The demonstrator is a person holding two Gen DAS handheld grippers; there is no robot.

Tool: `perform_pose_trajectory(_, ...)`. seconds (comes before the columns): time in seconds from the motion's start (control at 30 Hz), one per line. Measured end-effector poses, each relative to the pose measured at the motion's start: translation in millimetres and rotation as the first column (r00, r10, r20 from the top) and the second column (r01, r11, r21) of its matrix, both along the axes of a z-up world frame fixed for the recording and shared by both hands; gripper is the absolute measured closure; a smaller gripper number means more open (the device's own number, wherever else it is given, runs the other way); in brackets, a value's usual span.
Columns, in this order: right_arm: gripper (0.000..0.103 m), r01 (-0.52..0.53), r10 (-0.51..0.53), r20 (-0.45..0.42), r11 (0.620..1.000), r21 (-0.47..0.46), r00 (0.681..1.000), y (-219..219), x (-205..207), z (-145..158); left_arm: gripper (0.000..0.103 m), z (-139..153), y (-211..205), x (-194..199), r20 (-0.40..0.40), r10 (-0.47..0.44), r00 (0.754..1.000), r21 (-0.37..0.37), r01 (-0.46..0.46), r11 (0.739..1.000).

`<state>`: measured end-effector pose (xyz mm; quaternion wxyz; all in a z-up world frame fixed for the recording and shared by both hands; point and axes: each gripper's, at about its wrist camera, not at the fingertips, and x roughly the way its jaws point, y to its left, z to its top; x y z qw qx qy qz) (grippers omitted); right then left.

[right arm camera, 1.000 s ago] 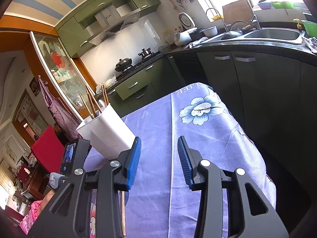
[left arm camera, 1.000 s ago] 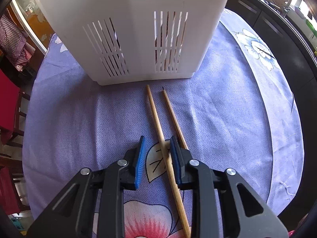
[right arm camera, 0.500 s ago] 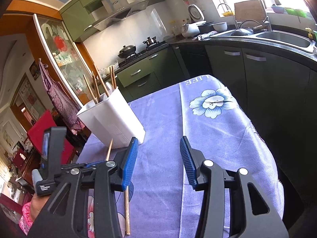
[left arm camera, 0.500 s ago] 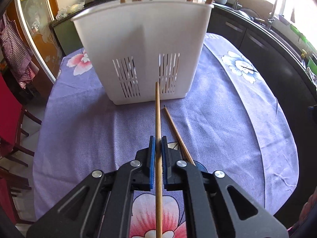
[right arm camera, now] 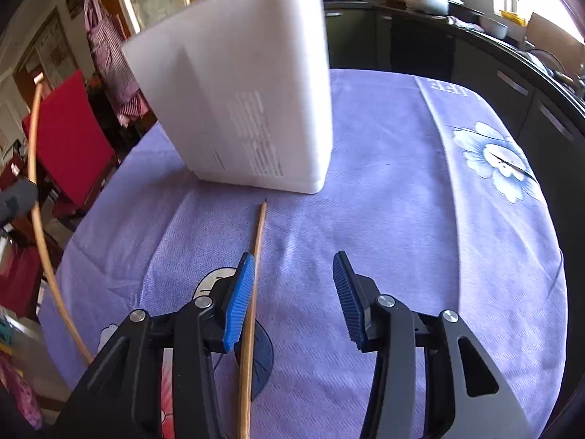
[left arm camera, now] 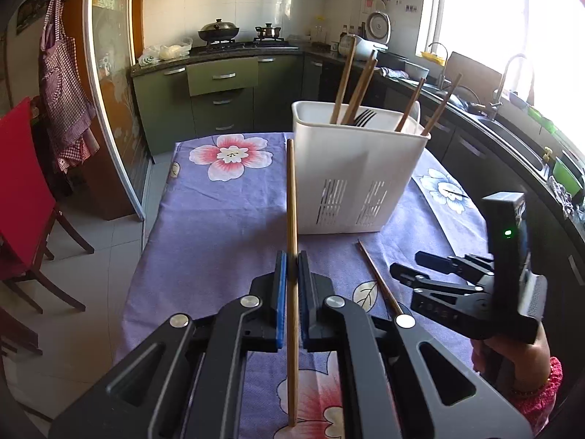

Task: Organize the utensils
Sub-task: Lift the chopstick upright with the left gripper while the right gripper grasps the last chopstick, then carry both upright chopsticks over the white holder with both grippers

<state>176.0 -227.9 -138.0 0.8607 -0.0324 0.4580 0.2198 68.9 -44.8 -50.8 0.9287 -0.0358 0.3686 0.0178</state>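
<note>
Left gripper [left arm camera: 291, 270] clamps raised wooden chopstick [left arm camera: 291, 219]; right gripper [right arm camera: 292, 292] wide open, empty, over second tabletop chopstick [right arm camera: 252, 285]; white slotted plastic utensil caddy [left arm camera: 351, 172] just beyond.

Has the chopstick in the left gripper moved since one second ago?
Yes. The chopstick lay on the tablecloth before the white holder; now the left gripper holds it lifted, its tip near the holder's rim height.

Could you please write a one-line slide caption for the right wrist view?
Open right gripper hovers over a chopstick lying on the purple tablecloth before the white utensil holder.
</note>
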Motion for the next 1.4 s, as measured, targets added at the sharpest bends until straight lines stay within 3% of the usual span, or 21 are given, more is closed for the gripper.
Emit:
perform_pose_trajectory(0.37, 0.074, -0.093, 0.089, -0.032, 0.984, -0.155, 0.996, 59, 24, -17, 0.097, 2, 20, -4, 0.008, -0.006, 1.000, -0.045, 0.006, 0.999)
perform_pose_trajectory(0.6, 0.085, -0.100, 0.092, -0.064, 0.985, -0.138, 0.994, 66, 31, -20, 0.097, 2, 26, -5, 0.008, -0.004, 1.000, -0.058, 0.005, 0.998)
perform_pose_trajectory(0.7, 0.093, -0.096, 0.087, -0.065, 0.984, -0.152, 0.994, 64, 32, -19, 0.097, 3, 27, -6, 0.009, -0.002, 1.000, -0.064, 0.003, 0.998)
perform_pose_trajectory(0.83, 0.096, -0.105, 0.097, -0.052, 0.978, -0.181, 0.994, 67, 22, -18, 0.097, 4, 26, -7, 0.013, -0.002, 1.000, -0.062, 0.003, 0.998)
perform_pose_trajectory(1.03, 0.097, -0.089, 0.082, -0.049, 0.985, -0.147, 0.995, 59, 18, -12, 0.097, 5, 26, -7, 0.010, -0.001, 1.000, -0.063, 0.002, 0.998)
perform_pose_trajectory(1.4, 0.097, -0.038, 0.035, 0.083, 0.998, 0.043, 0.996, 11, -10, 54, 0.097, 15, 30, -8, 0.039, 0.001, 0.999, -0.065, 0.002, 0.998)
